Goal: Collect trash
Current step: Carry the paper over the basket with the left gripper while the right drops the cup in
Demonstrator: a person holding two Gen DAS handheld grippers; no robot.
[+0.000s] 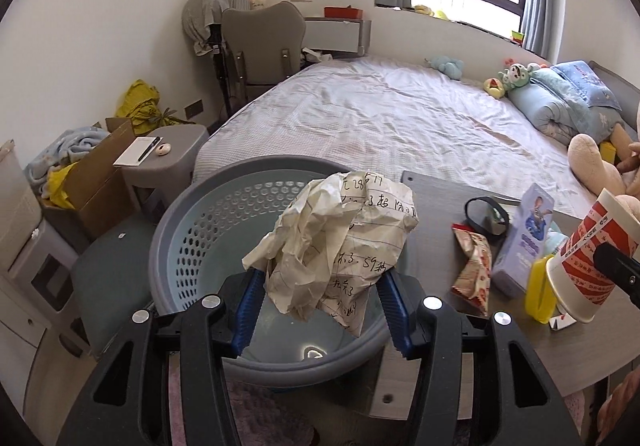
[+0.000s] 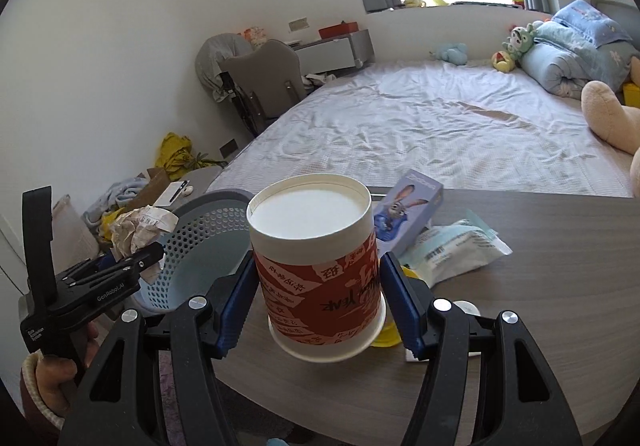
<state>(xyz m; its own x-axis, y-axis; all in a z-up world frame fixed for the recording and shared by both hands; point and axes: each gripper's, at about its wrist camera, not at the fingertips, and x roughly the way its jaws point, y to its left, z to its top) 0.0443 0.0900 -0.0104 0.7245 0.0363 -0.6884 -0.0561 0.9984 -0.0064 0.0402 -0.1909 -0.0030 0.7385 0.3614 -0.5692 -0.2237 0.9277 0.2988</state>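
My left gripper (image 1: 320, 286) is shut on a crumpled ball of written paper (image 1: 336, 242) and holds it over the open grey-blue perforated basket (image 1: 192, 230). It also shows in the right wrist view (image 2: 138, 262) with the paper (image 2: 140, 228) beside the basket (image 2: 200, 246). My right gripper (image 2: 318, 298) is shut on a red and white paper cup (image 2: 316, 270), held upside down above the table (image 2: 540, 306). The cup also shows in the left wrist view (image 1: 580, 258).
On the grey wooden table (image 1: 440, 189) lie a snack wrapper (image 1: 474, 270), a purple rabbit box (image 1: 524, 238), a black band (image 1: 484, 209), a yellow item (image 1: 538, 294) and a tissue pack (image 2: 452, 250). Behind is the bed (image 1: 380, 113). A stool (image 1: 168, 161) and cardboard box (image 1: 100, 181) stand left.
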